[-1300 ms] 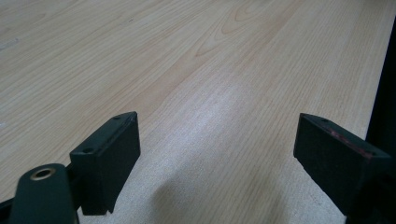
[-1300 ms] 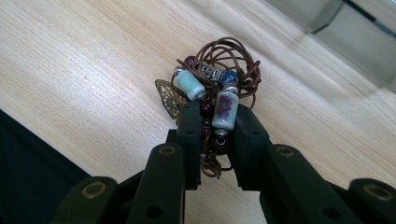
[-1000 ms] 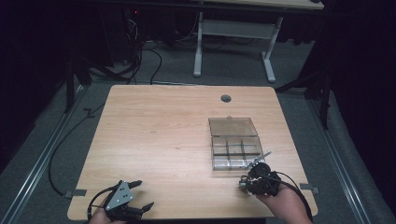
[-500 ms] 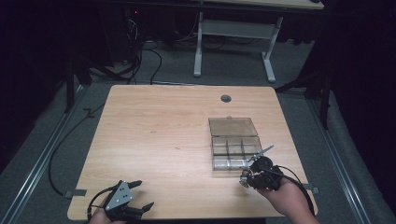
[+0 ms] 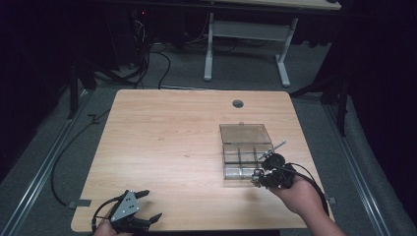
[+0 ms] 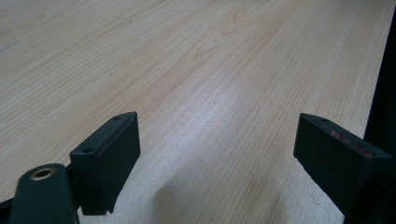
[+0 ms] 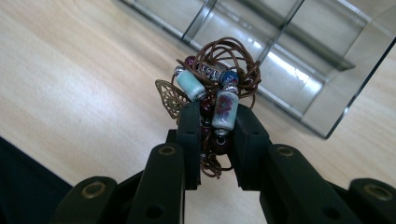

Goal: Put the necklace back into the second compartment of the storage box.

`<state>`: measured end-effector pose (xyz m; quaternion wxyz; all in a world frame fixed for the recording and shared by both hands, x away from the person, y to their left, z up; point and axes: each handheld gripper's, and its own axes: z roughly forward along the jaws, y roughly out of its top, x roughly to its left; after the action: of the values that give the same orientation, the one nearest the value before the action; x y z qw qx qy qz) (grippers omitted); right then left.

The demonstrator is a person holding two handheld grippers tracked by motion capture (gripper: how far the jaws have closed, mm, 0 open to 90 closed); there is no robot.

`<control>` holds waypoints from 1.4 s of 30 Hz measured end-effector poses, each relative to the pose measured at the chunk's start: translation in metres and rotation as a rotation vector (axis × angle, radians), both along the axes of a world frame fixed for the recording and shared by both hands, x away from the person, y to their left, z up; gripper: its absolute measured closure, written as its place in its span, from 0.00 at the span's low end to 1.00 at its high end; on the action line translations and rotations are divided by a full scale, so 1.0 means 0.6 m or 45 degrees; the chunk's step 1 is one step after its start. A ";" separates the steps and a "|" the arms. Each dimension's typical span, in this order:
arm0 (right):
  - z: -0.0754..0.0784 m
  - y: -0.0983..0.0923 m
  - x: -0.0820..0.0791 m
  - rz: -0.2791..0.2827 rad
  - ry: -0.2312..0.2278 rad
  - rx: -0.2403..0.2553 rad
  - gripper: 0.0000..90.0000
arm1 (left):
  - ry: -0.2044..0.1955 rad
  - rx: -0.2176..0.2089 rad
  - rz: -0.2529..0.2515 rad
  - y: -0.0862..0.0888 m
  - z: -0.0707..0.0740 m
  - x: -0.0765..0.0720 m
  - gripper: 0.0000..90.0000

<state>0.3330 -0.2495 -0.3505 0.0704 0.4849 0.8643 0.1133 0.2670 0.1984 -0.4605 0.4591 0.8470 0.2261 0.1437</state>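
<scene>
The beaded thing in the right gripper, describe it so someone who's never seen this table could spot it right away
Find the wooden table, then the clear compartment box near its right edge. Just at the box's near corner, the right gripper is clamped on a beaded bracelet: a tangle of brown cord with pale blue, floral and dark red beads and a brass filigree leaf, the one colourful item there.

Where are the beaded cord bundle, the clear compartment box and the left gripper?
beaded cord bundle (image 7: 219, 88), right gripper view, coiled brown cord.
clear compartment box (image 5: 246, 133), high view, open lid.
left gripper (image 5: 150, 205), high view, between fingertips.
</scene>
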 end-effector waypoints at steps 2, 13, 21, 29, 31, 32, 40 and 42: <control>0.002 0.003 0.008 0.006 -0.008 -0.016 0.84 | 0.001 -0.004 0.000 0.000 0.000 0.000 0.17; 0.001 0.006 0.063 -0.021 0.008 0.007 0.84 | 0.001 -0.003 -0.004 0.000 0.000 0.000 0.17; -0.005 0.012 0.089 -0.015 0.013 0.002 0.84 | 0.002 -0.002 -0.005 0.000 0.000 0.000 0.17; -0.011 0.016 0.120 -0.020 0.018 -0.018 0.84 | 0.000 -0.001 -0.008 0.000 0.000 0.000 0.17; -0.014 0.017 0.129 -0.024 0.016 -0.023 0.85 | -0.002 -0.004 -0.006 0.000 0.000 0.000 0.17; -0.015 0.017 0.133 -0.025 0.017 -0.023 0.85 | 0.000 -0.001 -0.008 0.000 0.000 0.000 0.17; -0.025 0.021 0.164 -0.028 0.039 -0.054 0.85 | 0.003 -0.001 -0.012 0.000 0.000 0.000 0.17; -0.031 0.023 0.172 -0.020 0.041 -0.061 0.85 | 0.002 -0.001 -0.013 0.000 0.000 0.000 0.17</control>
<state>0.4365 -0.2360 -0.3688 0.0690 0.4916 0.8640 0.0843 0.2670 0.1984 -0.4605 0.4600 0.8481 0.2222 0.1406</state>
